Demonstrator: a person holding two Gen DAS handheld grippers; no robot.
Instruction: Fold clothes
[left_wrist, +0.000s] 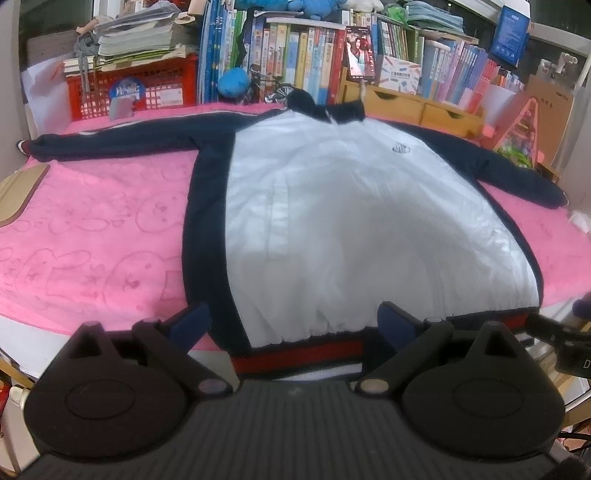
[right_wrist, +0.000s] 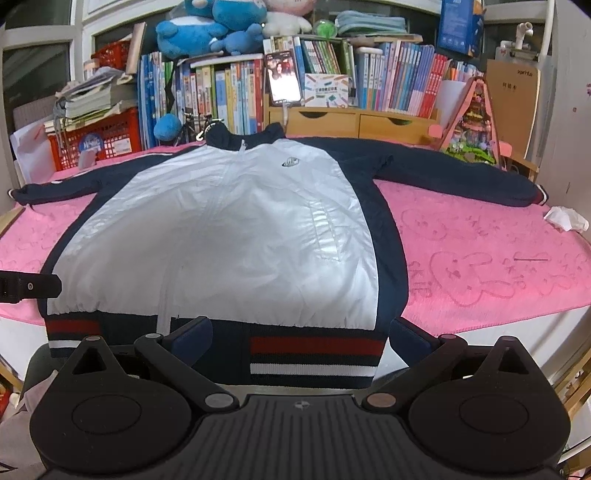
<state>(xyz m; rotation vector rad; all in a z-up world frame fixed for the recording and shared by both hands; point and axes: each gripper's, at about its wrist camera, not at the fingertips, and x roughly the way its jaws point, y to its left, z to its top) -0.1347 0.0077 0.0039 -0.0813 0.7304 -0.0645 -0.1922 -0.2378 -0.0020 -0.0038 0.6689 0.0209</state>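
Jacket (right_wrist: 221, 236) flat on pink blanket (right_wrist: 480, 266) (sleeves spread).

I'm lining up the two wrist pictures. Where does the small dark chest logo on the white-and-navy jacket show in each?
Left wrist: the small dark chest logo sits right of centre, upper half.
Right wrist: the logo sits near centre, upper part.
Shared landmark: the lit phone propped against the books.

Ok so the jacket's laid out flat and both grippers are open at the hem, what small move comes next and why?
Probably swing the left gripper out to the left sleeve and close on its cuff. The jacket lies flat, front up, on the pink blanket with both sleeves spread wide. The right gripper is also open at the hem and holds nothing, so folding a sleeve inward seems the natural start.
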